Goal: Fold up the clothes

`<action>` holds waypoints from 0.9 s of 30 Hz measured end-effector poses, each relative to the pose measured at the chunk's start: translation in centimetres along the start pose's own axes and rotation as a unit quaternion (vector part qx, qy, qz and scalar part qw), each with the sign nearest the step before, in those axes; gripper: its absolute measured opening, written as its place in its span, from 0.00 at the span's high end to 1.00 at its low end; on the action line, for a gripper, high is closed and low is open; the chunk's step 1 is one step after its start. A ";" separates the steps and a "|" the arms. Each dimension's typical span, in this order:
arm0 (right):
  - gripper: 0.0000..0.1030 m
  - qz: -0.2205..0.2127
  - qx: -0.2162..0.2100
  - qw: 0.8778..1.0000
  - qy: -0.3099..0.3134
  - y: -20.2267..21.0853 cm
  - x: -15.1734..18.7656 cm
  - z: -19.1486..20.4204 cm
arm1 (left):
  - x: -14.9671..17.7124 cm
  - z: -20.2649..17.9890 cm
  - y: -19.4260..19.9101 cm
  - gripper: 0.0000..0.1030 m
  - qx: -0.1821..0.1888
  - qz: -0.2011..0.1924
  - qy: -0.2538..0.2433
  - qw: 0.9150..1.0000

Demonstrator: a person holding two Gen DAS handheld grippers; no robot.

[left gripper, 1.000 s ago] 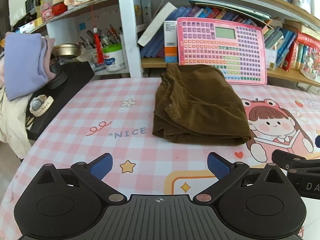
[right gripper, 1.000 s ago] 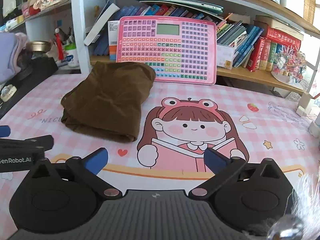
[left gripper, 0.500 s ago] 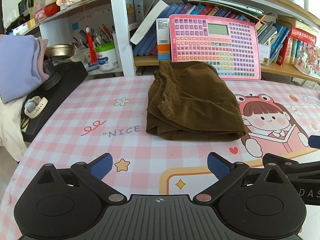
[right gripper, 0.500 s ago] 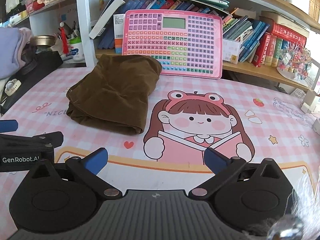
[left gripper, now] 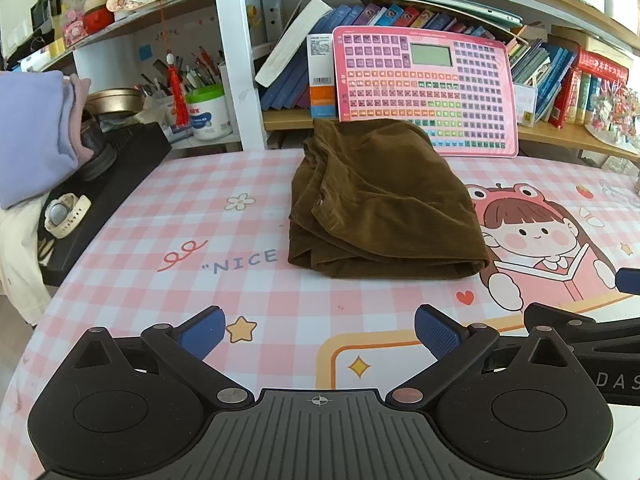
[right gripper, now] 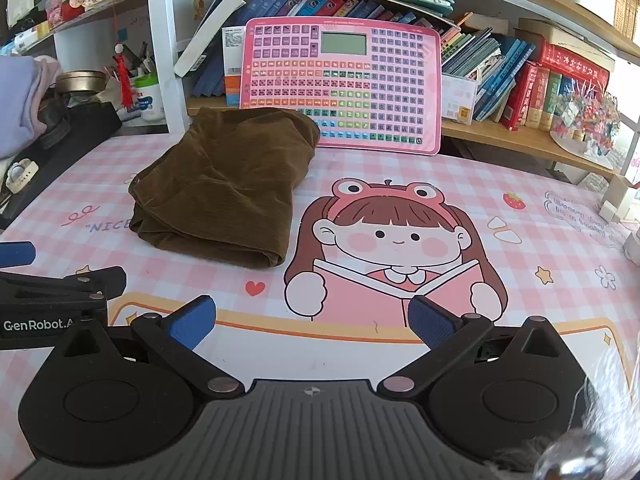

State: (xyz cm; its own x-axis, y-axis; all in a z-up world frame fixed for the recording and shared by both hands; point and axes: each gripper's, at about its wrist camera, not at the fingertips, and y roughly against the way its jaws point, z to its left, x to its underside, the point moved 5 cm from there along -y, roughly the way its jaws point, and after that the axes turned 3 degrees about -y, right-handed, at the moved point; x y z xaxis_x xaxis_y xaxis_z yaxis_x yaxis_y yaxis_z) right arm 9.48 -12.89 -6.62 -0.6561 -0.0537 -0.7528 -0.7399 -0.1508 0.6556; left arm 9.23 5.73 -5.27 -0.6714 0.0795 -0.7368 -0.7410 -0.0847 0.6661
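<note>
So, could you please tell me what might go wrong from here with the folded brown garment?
The brown garment has loose stacked layers at its left edge; a pinch there may catch only some and undo the fold. Its far end touches the pink keyboard board, which might tip if the cloth is pushed back. Both grippers, left gripper and right gripper, are open and apart from it.

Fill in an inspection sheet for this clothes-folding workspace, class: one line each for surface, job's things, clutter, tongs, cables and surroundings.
Surface: table under a pink checked cloth with a cartoon girl print.
Job's things: brown garment, folded into a bundle, lying flat near the far edge, touching neither tongs.
Clutter: pink keyboard toy standing behind the garment; watch on a black case at the left edge.
Tongs: left tongs open and empty; right tongs open and empty; both short of the garment.
Cables: nothing seen.
Surroundings: shelves of books, pen jar, purple clothes at left.
</note>
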 end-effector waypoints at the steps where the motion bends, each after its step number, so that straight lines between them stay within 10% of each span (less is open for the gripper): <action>1: 0.00 0.000 0.000 1.000 0.000 0.0 0.0 0.0 | 0.0 0.0 0.0 0.01 0.000 0.000 0.000 1.000; 27: 0.00 0.007 0.000 1.000 0.001 -0.4 0.0 0.0 | 0.0 0.1 -0.2 0.01 -0.008 0.001 -0.003 1.000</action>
State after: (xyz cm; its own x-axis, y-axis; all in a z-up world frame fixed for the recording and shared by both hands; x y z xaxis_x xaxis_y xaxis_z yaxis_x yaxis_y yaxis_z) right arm 9.80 -12.79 -6.87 -0.6657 -0.0577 -0.7440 -0.7311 -0.1491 0.6658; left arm 9.40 5.80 -5.38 -0.6733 0.0854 -0.7344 -0.7392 -0.1002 0.6660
